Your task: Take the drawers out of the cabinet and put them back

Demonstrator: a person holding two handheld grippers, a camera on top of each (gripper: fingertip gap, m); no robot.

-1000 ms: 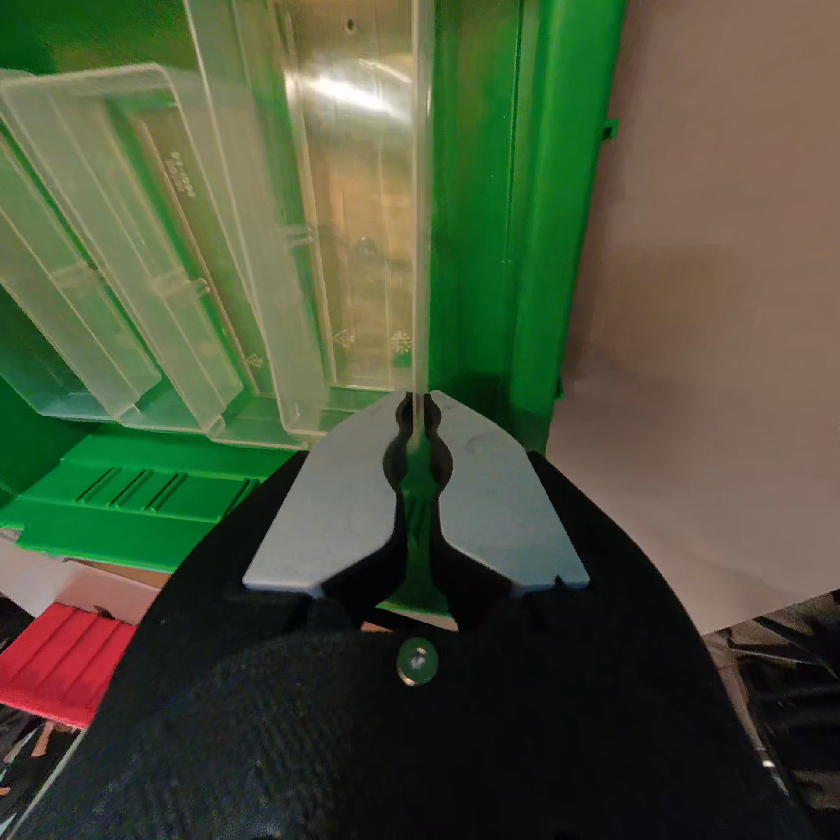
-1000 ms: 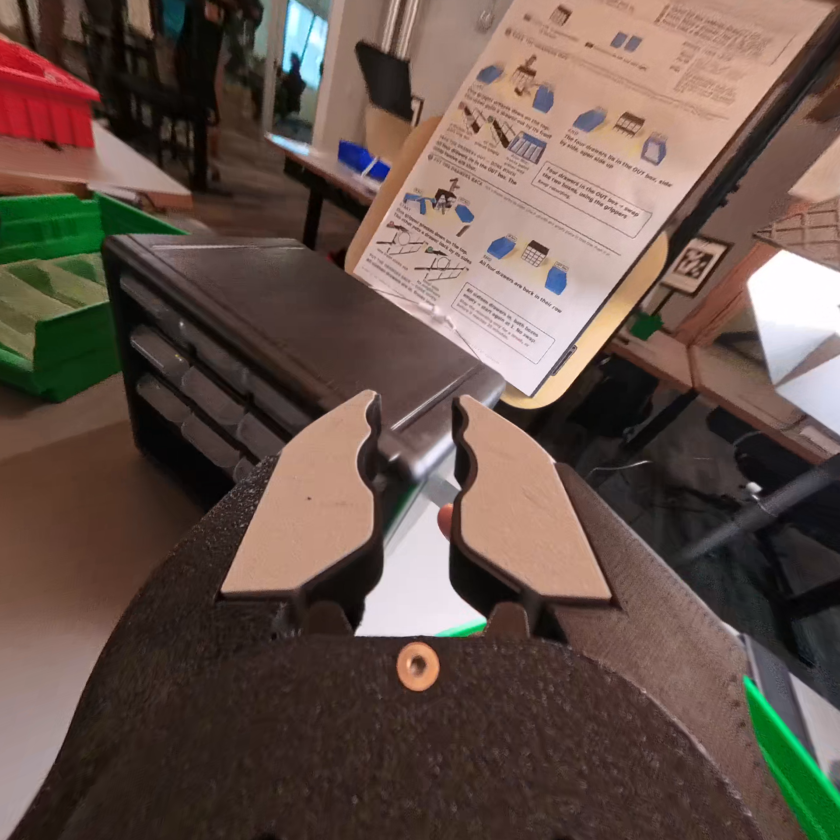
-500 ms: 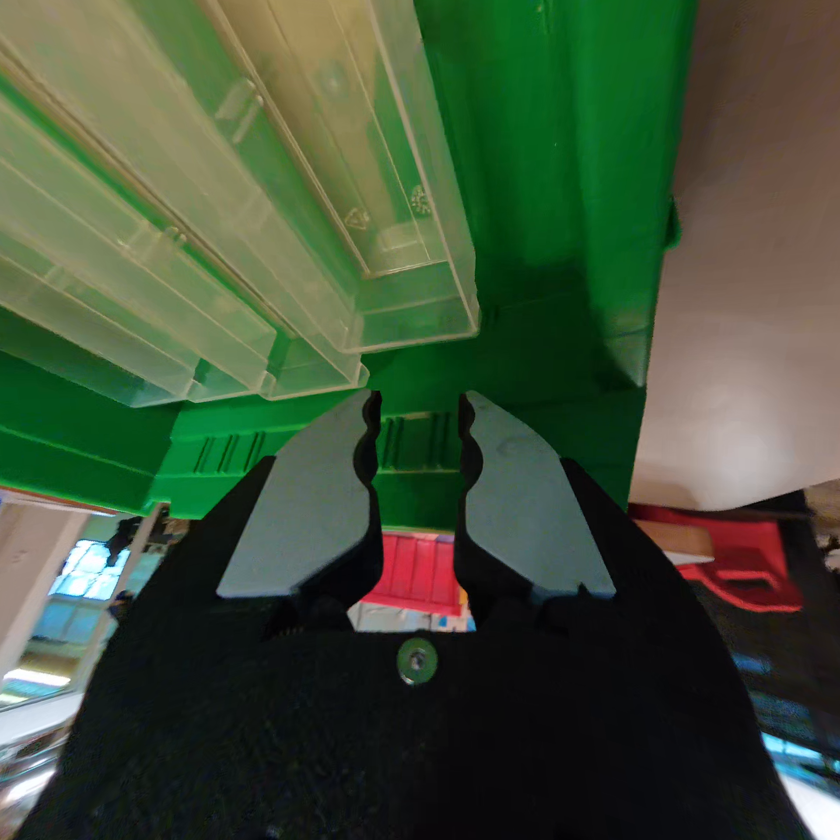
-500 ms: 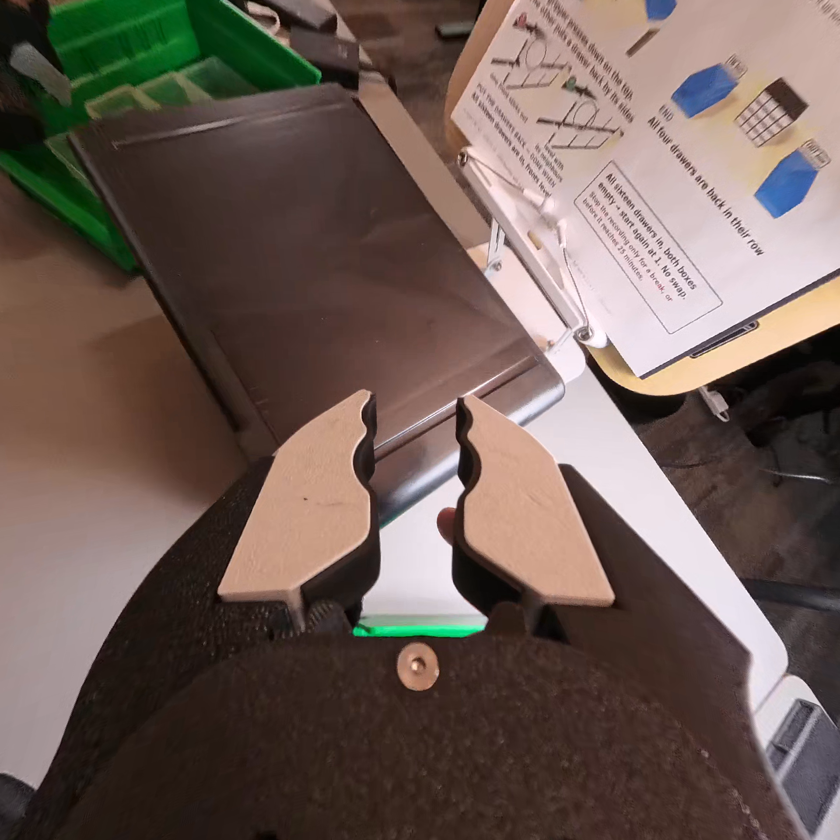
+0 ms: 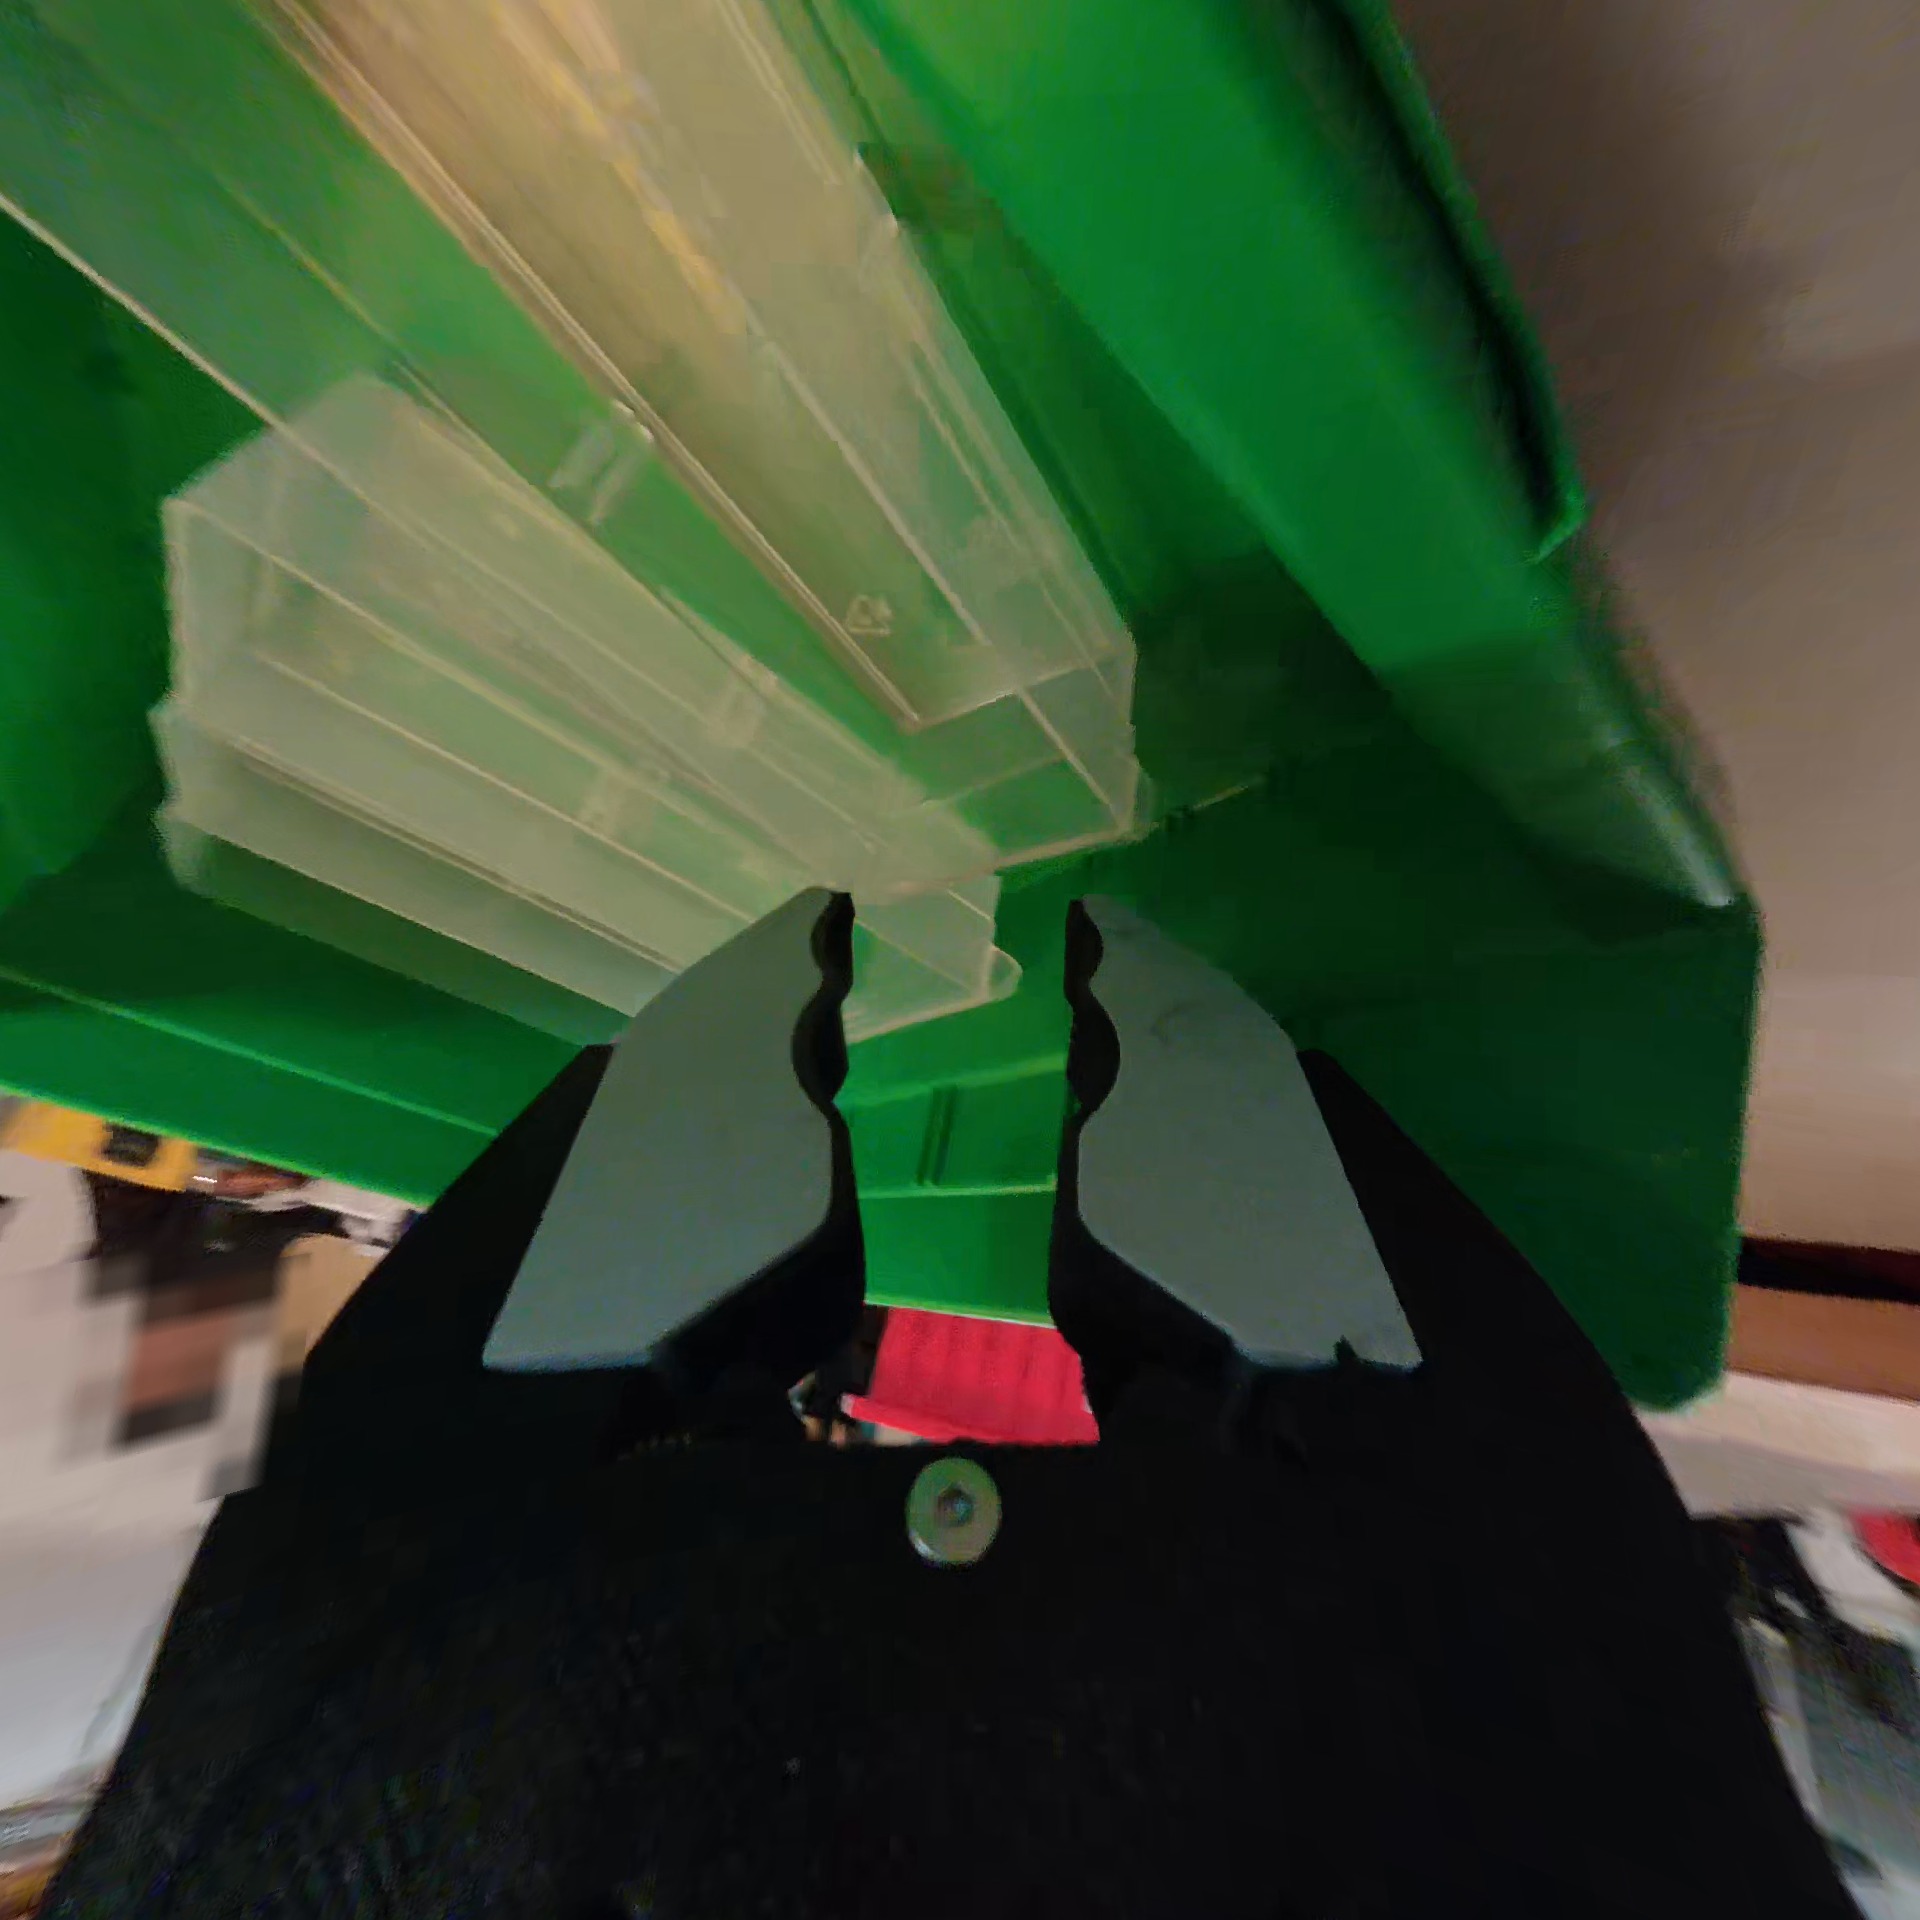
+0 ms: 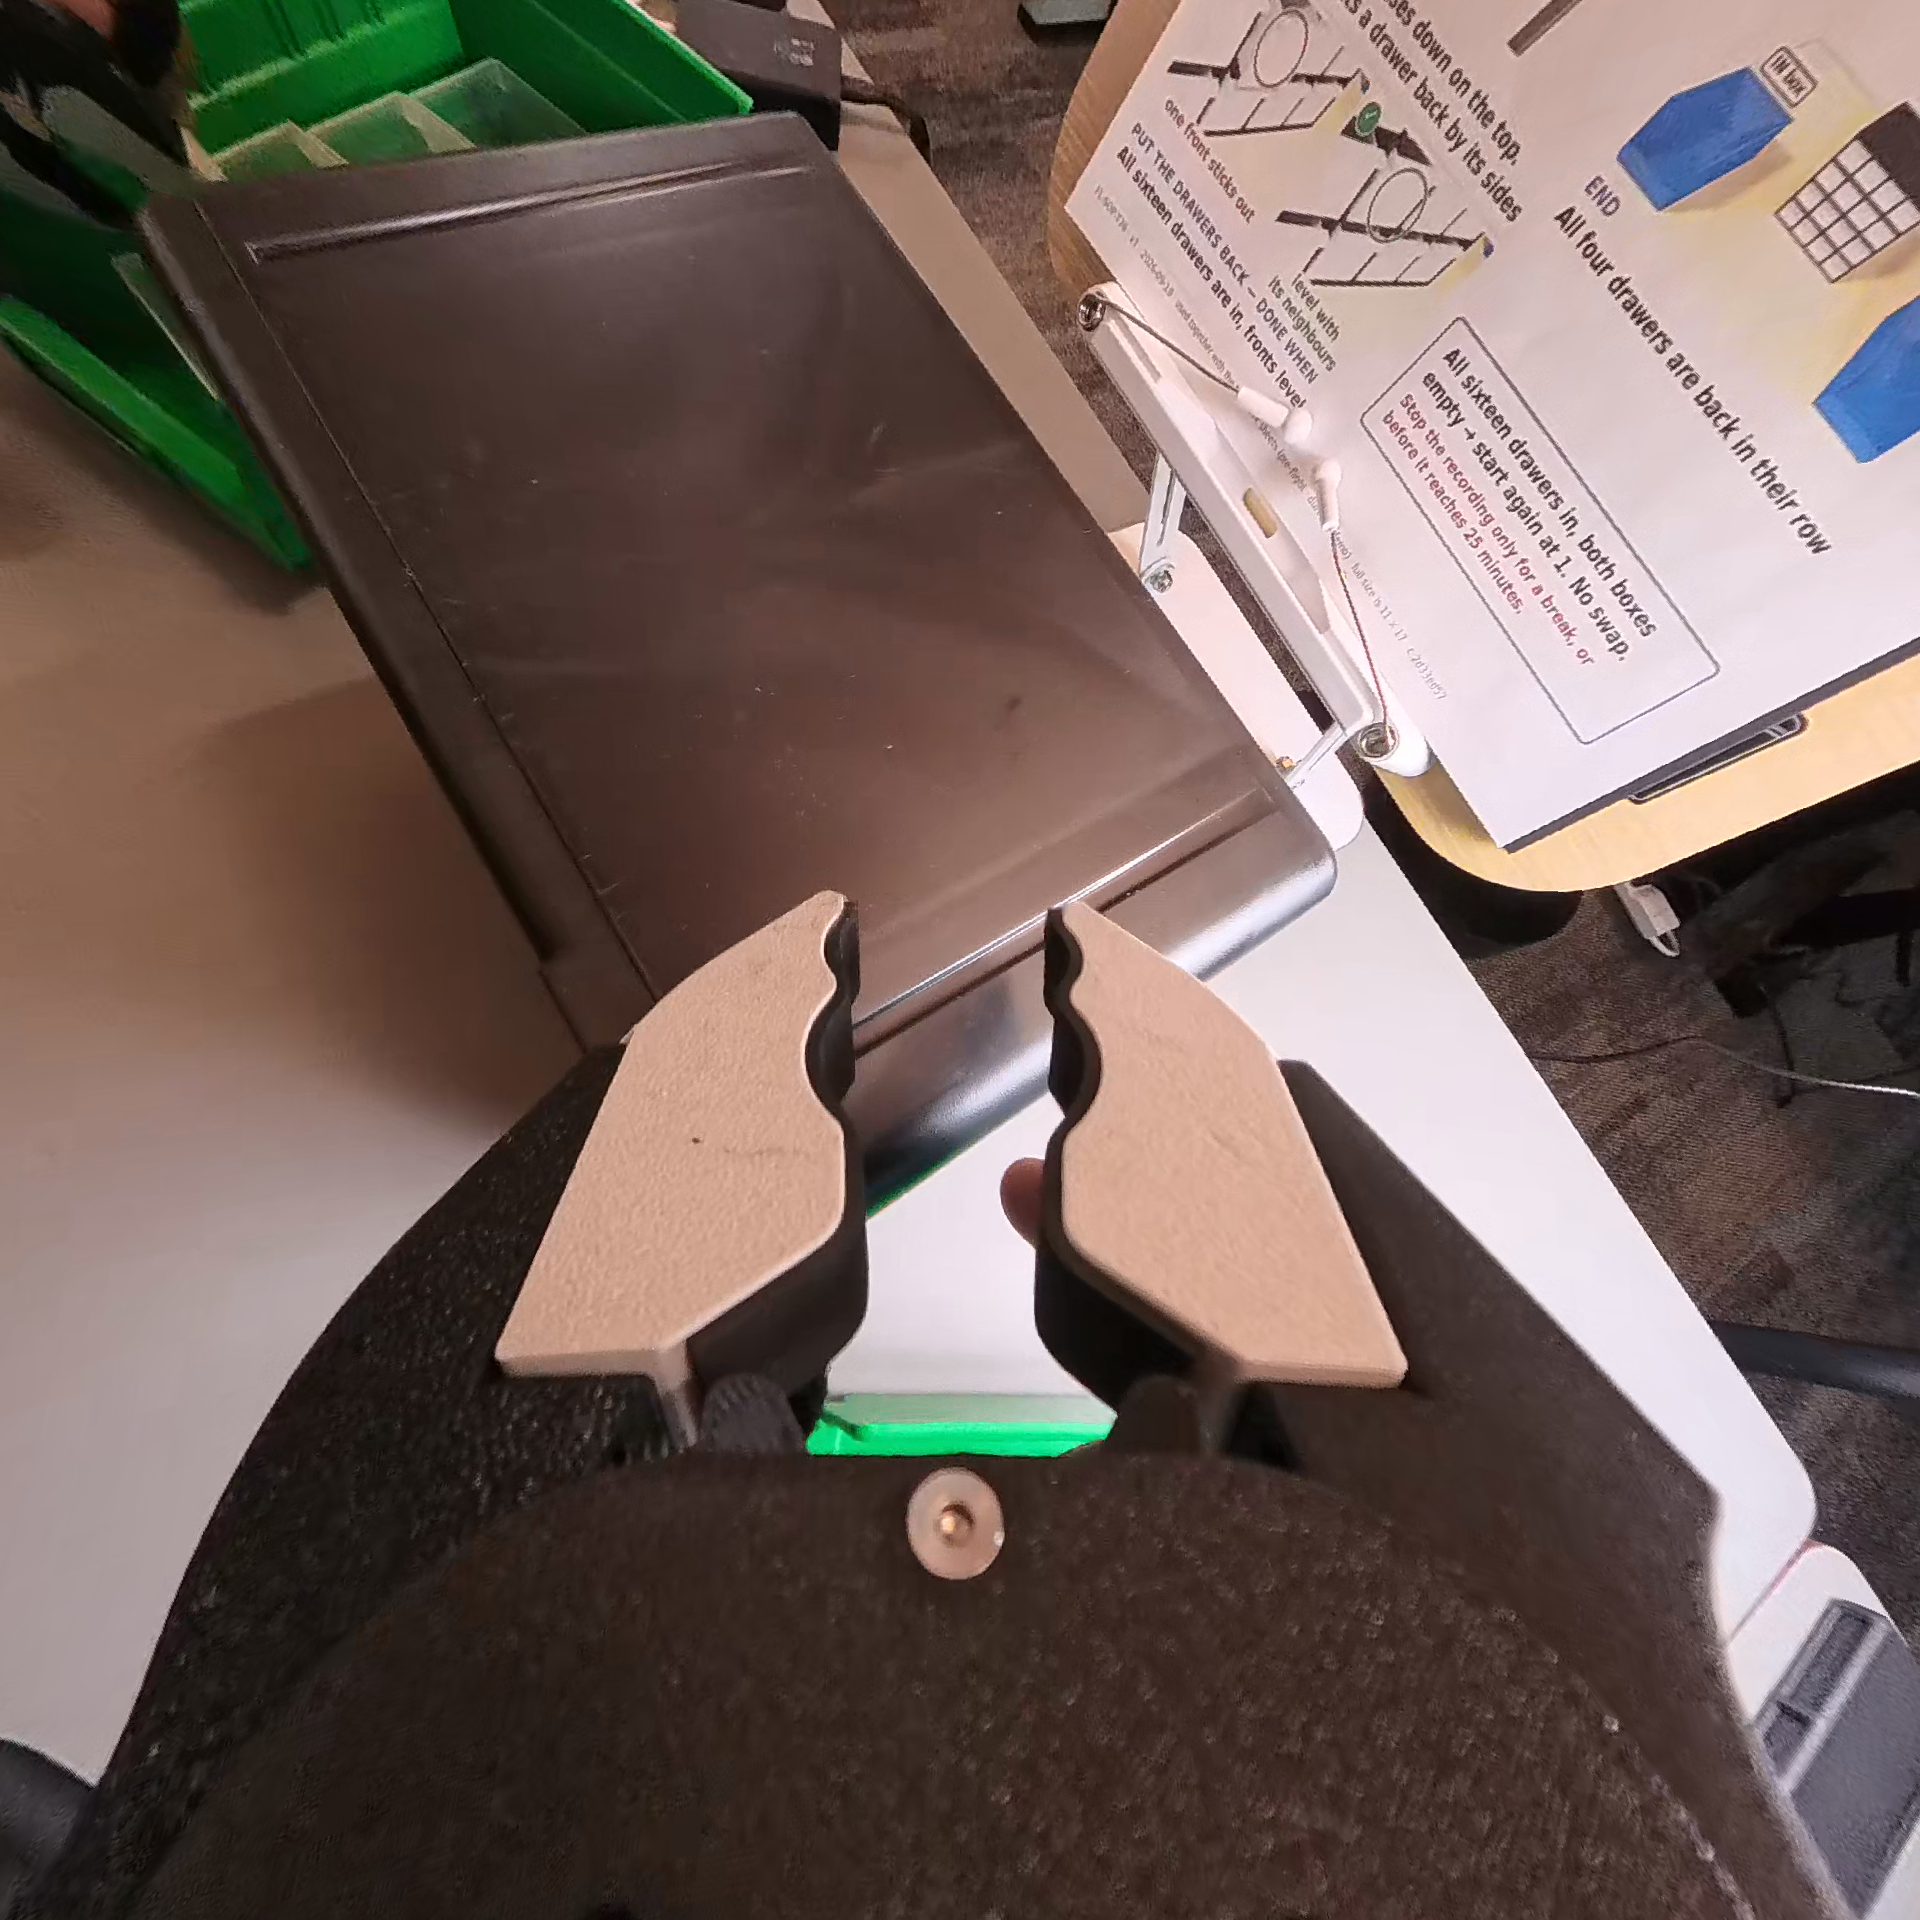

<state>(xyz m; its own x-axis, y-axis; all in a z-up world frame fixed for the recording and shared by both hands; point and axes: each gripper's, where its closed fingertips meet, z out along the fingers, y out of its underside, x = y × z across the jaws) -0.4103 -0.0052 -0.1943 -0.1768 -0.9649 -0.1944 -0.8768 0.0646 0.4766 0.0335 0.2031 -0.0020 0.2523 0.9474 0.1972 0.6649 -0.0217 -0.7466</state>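
Several clear plastic drawers (image 5: 644,582) lie side by side in a green bin (image 5: 1351,727), seen blurred and tilted in the left wrist view. My left gripper (image 5: 951,914) is open and empty just at the near ends of the drawers. In the right wrist view the black cabinet (image 6: 727,520) shows from above, its front hidden. My right gripper (image 6: 951,925) is open and empty over the cabinet's near end. The green bin with the drawers (image 6: 395,114) also shows beyond the cabinet at the top left.
A white instruction sheet (image 6: 1558,312) stands on a tan board right of the cabinet. The white table (image 6: 208,935) runs left of it. A green edge (image 6: 956,1439) shows under my right gripper. A red bin (image 5: 966,1382) lies past the green bin.
My left gripper let go of the clear drawer's wall, opened, and swung across the bin. My right gripper rose and tilted down over the cabinet top, staying open.
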